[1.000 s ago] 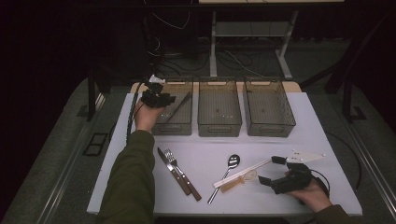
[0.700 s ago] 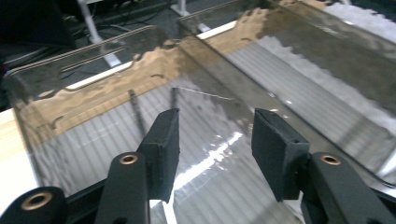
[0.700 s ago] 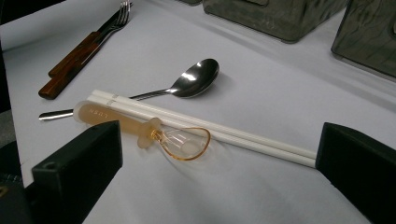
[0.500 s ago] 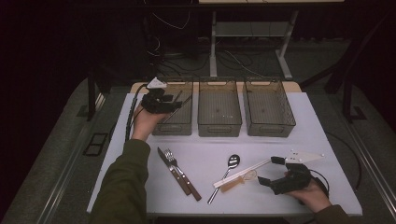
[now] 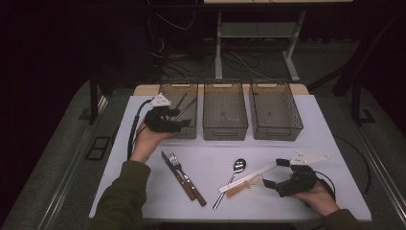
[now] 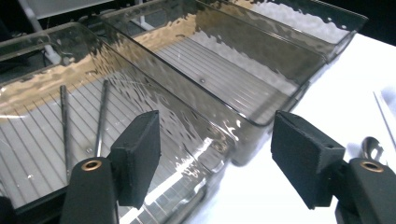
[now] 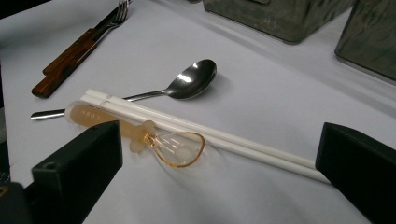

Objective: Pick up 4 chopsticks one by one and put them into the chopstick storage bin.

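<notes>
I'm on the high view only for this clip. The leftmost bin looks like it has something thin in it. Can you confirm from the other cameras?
Observer: Yes. The left gripper view shows two thin dark rods lying side by side on the ribbed floor of the leftmost bin.
Operator: Is the left gripper holding anything?
Observer: No. The left gripper has its jaws wide apart, with nothing between them.
Operator: What is the pale thing beside the white chopsticks?
Observer: In the right gripper view it is a clear amber plastic spoon, touching the chopsticks.
</notes>
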Tool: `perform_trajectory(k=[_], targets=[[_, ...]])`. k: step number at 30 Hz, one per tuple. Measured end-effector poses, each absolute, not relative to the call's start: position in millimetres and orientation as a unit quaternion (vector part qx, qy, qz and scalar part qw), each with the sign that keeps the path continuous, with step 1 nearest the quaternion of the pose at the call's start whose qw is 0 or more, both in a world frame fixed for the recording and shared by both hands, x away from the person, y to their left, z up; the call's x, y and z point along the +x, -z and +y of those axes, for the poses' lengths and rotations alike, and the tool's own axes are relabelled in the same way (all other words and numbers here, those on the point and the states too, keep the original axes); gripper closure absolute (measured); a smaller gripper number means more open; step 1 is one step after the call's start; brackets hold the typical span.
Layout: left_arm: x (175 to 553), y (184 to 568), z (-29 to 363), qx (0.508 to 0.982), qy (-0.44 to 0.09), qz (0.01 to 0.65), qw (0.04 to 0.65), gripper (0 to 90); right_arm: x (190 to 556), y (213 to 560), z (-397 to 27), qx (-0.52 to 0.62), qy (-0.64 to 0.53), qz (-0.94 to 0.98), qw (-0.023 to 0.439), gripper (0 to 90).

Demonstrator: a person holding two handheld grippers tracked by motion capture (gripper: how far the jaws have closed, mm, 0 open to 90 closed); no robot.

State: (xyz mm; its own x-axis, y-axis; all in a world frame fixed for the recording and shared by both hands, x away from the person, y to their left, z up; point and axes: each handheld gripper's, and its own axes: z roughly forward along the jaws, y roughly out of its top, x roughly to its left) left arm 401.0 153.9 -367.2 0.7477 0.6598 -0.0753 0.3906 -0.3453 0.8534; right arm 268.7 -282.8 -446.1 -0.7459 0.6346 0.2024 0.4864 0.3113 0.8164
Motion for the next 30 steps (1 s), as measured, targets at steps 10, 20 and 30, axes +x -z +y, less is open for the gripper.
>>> perform_trajectory(k=[10,20,30], targets=[[376,377,152,0.811,-0.132,0.307,0.48,21.3,272,447,-284,0.343,-0.478,0.805,0.075,0.8],[346,389,151,0.813,-0.138,0.3,0.479,11.2,269,446,-283,0.344,-0.476,0.806,0.076,0.8],[319,406,155,0.821,-0.126,0.294,0.473,0.0,267,445,-285,0.347,-0.477,0.804,0.077,0.8]])
